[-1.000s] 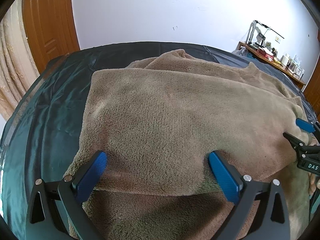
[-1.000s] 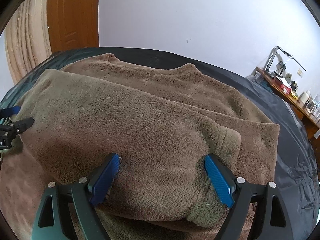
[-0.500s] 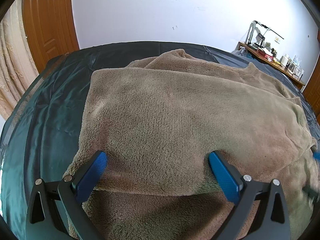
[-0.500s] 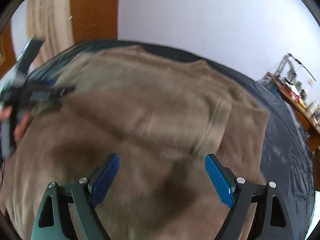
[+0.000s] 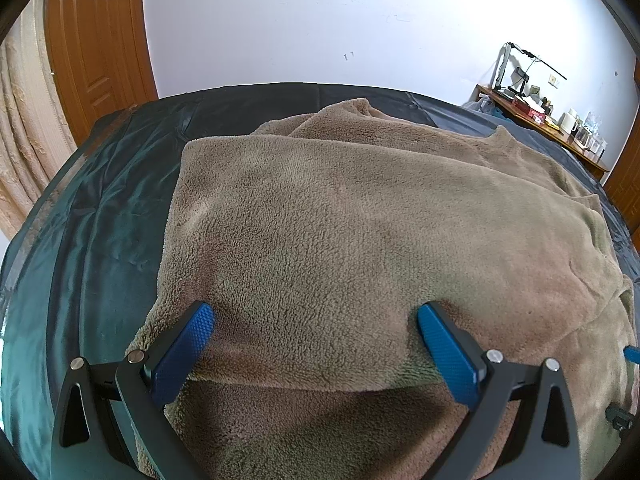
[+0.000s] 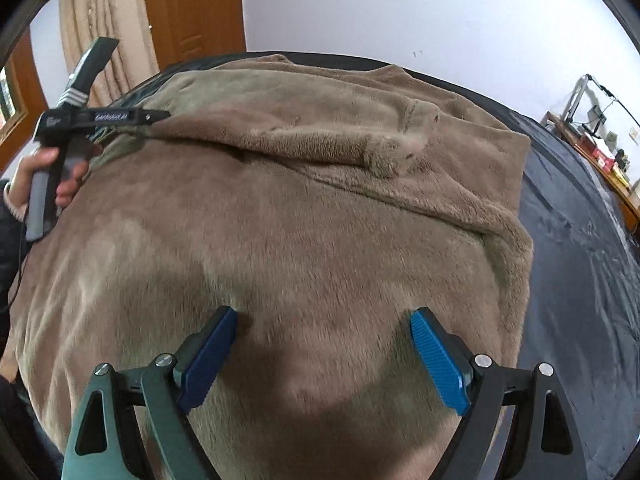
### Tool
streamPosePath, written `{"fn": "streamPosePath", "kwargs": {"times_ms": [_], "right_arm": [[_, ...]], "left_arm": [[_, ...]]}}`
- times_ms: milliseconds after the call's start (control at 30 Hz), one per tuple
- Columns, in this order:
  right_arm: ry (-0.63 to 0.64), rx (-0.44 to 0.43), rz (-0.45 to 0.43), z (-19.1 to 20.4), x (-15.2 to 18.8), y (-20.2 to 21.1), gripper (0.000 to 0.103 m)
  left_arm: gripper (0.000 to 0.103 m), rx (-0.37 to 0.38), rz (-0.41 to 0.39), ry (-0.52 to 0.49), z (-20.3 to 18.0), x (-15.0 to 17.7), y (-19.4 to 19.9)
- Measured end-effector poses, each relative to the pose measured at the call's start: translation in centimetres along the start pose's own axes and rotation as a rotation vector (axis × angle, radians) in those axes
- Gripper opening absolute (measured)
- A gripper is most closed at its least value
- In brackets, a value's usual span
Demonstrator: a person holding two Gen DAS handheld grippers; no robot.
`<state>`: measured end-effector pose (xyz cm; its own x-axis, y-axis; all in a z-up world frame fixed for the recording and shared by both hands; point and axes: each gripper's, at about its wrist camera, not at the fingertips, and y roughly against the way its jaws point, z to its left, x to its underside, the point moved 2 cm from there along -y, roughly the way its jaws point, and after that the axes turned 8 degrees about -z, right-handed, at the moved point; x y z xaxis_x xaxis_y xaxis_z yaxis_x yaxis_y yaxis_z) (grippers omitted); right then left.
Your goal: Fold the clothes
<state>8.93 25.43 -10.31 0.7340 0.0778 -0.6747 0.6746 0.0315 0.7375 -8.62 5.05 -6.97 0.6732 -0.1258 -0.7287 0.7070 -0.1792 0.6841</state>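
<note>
The fleece garment (image 6: 320, 240) is spread on the bed (image 5: 100, 220), with one sleeve (image 6: 320, 140) laid across its body. Both the left tongs (image 5: 316, 344) and the right tongs (image 6: 324, 344) are held apart, nothing gripped, just above the fleece. Judged from this, any further fold is best done by pinching both layers at an edge and keeping it level.

White wall (image 5: 320, 20), wooden door (image 5: 96, 52)
</note>
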Motion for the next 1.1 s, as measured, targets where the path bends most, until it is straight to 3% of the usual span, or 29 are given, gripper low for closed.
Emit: {"fn": "streamPosePath", "kwargs": {"times_ms": [367,667,833,1100], "right_arm": [[0.020,0.037,-0.048,0.1,3.0,2.9,0.094],[0.093,-0.058,-0.096,3.1,5.1,4.8,0.094],[0.070,-0.074,-0.087,3.5,5.6,4.5,0.094],[0.063,-0.065,-0.109,3.5,6.3,4.9,0.095]], "left_arm": [[0.102,0.011,0.000,-0.020,-0.1,0.4,1.5],[0.102,0.098,0.007,-0.064,-0.9,4.5,6.7],[0.102,0.095,0.036,-0.061,-1.2,6.2,6.5],[0.102,0.094,0.041,-0.024,-0.8,6.3,6.7]]}}
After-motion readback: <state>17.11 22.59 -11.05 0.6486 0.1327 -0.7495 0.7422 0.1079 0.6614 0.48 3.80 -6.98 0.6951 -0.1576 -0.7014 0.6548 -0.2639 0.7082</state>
